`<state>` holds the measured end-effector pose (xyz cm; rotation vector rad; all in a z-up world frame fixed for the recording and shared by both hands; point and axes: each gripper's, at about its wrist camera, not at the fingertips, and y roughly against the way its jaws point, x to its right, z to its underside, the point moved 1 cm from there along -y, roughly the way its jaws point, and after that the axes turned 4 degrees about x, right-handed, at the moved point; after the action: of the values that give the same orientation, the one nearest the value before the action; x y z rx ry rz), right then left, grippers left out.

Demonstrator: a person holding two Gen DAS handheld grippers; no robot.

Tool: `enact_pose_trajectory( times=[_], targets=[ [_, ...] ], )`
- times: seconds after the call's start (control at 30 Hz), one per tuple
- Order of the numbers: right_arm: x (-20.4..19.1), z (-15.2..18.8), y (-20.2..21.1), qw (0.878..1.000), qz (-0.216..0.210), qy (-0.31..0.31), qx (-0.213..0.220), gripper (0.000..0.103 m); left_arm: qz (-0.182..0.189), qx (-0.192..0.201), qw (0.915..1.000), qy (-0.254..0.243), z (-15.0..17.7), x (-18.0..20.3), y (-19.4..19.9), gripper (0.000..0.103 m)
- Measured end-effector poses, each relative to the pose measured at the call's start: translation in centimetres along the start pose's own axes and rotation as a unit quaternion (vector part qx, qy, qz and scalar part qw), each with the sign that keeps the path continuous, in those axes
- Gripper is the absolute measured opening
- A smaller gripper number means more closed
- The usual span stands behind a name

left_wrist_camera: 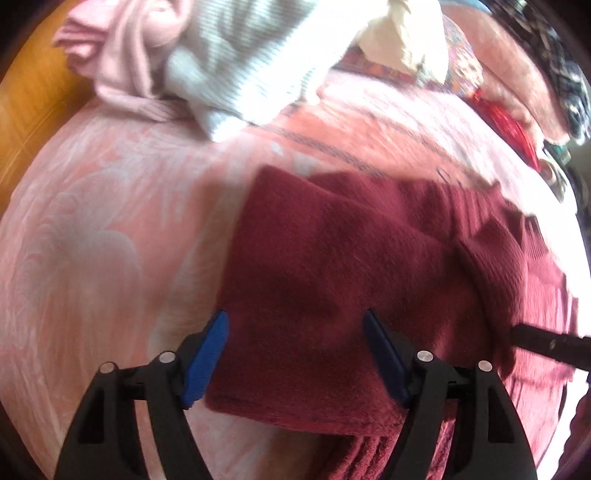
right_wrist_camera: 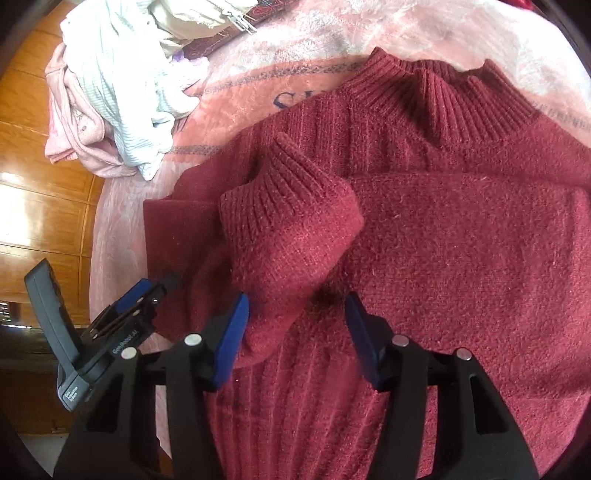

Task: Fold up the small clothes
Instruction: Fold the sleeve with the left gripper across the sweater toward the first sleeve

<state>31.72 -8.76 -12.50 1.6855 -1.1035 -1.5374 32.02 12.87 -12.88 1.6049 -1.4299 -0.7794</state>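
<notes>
One dark red knitted sweater [right_wrist_camera: 424, 229] lies flat on a pink blanket [left_wrist_camera: 92, 229] covering a bed. The left gripper [left_wrist_camera: 295, 354] hovers with jaws wide, spanning the sweater's folded edge, gripping nothing. The right gripper [right_wrist_camera: 297, 332] also has jaws wide; one ribbed sleeve cuff [right_wrist_camera: 288, 206] lies between and ahead of them. Beyond the jaws to the left sit three other garments: pink [right_wrist_camera: 74, 125], white ribbed [right_wrist_camera: 125, 96], cream [left_wrist_camera: 402, 33].
</notes>
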Motion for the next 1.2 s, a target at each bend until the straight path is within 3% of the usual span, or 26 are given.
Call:
enact_pose_trajectory(
  times=[0.07, 0.1, 0.13, 0.33, 0.57, 0.6, 0.7, 0.73, 0.83, 1.03, 1.2],
  targets=[
    [0.0, -0.1, -0.6, 1.0, -0.014, 0.001, -0.003, 0.038, -0.002, 0.005, 0.9999, 0.014, -0.3, -0.7, 0.3, 0.075],
    [-0.1, 0.0, -0.8, 1.0, -0.023, 0.003, -0.006, 0.022, -0.001, 0.001, 0.9999, 0.015, -0.4, -0.9, 0.2, 0.075],
    [-0.1, 0.1, -0.8, 1.0, -0.025, 0.008, -0.005, 0.012, 0.001, -0.005, 0.9999, 0.015, -0.5, -1.0, 0.0, 0.075],
    [0.1, 0.7, 2.1, 0.999, -0.01, 0.039, 0.024, 0.008, 0.01, -0.034, 0.9994, 0.004, -0.3, -1.0, -1.6, 0.075],
    [4.2, 1.8, 9.2, 0.989, 0.076, 0.095, 0.084, 0.008, 0.015, 0.005, 0.9999, -0.007, -0.5, 0.3, 0.1, 0.076],
    [5.4, 2.0, 9.3, 0.988, 0.095, 0.095, 0.076, 0.011, 0.016, 0.006, 0.9998, -0.011, -0.5, 0.6, 0.1, 0.076],
    [9.4, 2.3, 9.8, 0.975, 0.196, 0.081, 0.071, 0.041, 0.011, 0.001, 0.9997, -0.021, -0.2, 2.3, -0.3, 0.077],
    [10.7, 2.2, 10.0, 0.972, 0.211, 0.071, 0.074, 0.041, 0.008, 0.0, 0.9996, -0.026, 0.0, 2.7, -0.5, 0.077],
    [12.4, 1.9, 11.0, 0.979, 0.181, 0.038, 0.082, 0.041, 0.002, -0.002, 0.9994, -0.034, 0.1, 3.9, -0.7, 0.077],
    [9.3, 0.9, 10.4, 0.985, 0.141, 0.05, 0.085, 0.044, -0.01, 0.012, 0.9988, -0.046, 0.0, 5.7, -0.7, 0.077],
    [8.0, -0.9, 7.2, 0.985, 0.161, 0.015, 0.062, 0.048, -0.015, 0.01, 0.9977, -0.065, 0.4, 6.9, -1.1, 0.078]
  ],
)
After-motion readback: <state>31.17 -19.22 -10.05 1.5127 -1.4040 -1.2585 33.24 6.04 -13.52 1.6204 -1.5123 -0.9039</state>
